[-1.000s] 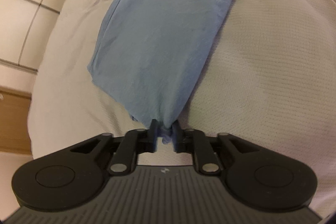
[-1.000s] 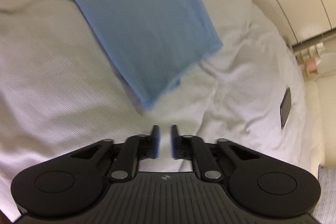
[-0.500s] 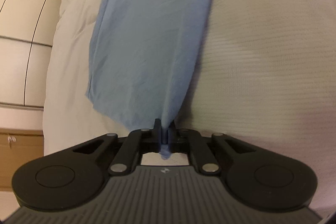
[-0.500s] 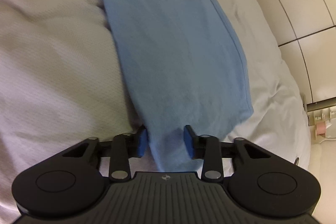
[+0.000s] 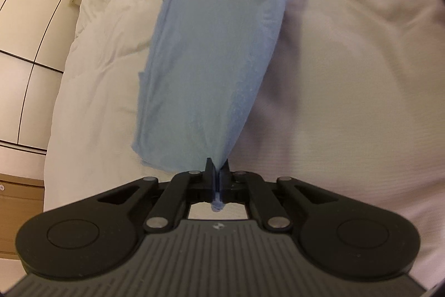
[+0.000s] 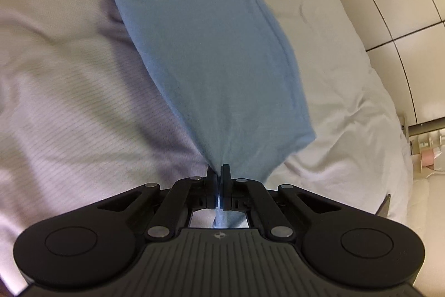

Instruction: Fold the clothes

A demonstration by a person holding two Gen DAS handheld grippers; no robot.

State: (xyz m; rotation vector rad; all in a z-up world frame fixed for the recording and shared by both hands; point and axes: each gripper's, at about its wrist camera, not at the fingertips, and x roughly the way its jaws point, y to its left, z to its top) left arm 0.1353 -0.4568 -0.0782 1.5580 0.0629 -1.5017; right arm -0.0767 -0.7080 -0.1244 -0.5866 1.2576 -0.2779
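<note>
Blue garment (image 5: pixel 214 60) pinched by both claws above bed (image 5: pixel 347 102).

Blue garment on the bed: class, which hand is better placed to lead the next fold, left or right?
Neither clearly. The left gripper and the right gripper are each shut on a bunched corner of the blue garment, which stretches ahead over the white bedding. Probably both lift together.

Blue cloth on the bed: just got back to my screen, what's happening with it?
A person is working a handheld gripper in each hand, folding a blue garment on a white bed cover. The left gripper is shut on one near corner of the cloth, and the right gripper is shut on another. The pinched end looks raised off the bed, stretched away from both cameras; the far end runs out of view.
</note>
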